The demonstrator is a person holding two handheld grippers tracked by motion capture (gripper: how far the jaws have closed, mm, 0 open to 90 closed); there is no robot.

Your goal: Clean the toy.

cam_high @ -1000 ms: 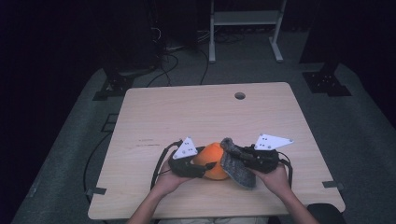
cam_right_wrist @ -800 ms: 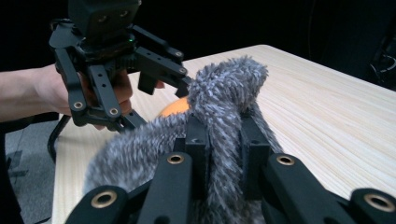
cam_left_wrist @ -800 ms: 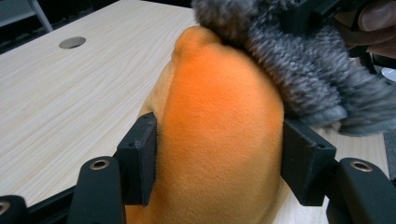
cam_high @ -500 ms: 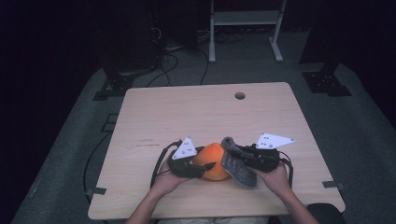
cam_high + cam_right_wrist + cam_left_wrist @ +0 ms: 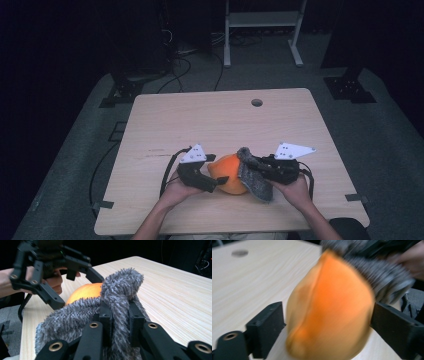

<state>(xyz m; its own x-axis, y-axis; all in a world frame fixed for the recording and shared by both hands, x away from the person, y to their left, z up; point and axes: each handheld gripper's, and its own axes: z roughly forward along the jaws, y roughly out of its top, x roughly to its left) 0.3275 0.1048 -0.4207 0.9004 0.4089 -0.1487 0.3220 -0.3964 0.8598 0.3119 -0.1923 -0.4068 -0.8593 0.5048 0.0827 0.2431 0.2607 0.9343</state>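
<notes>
An orange fabric piece [image 5: 231, 173] is sitting low on the near half of the wooden table [image 5: 210, 120], puffed up like a rounded pouch, and a grey fuzzy fabric [image 5: 251, 176] is draping against its right side; the two seem to belong to one soft item, though the blur in the left gripper view is making the join hard to read. In that view the orange fabric piece [image 5: 329, 310] is bulging between the two black jaws, and the grey fuzzy fabric [image 5: 377, 277] is hanging over its upper right.

The left gripper [image 5: 214, 173] is lying just left of the orange part, its jaws having just been opening; they are now standing wide on either side of the fabric, with the orange part between them and not pinched. The right gripper [image 5: 254, 166] is coming in from the right, and its jaws are clamping tightly on a fold of the grey fuzzy fabric [image 5: 117, 297], which is bunching up between them in the right gripper view. There the left gripper [image 5: 75, 287] is showing beyond it, spread around the orange fabric piece [image 5: 86, 293].

Each gripper is being held by a hand, the left hand [image 5: 175, 192] and the right hand [image 5: 295, 191], both resting near the table's front edge.
</notes>
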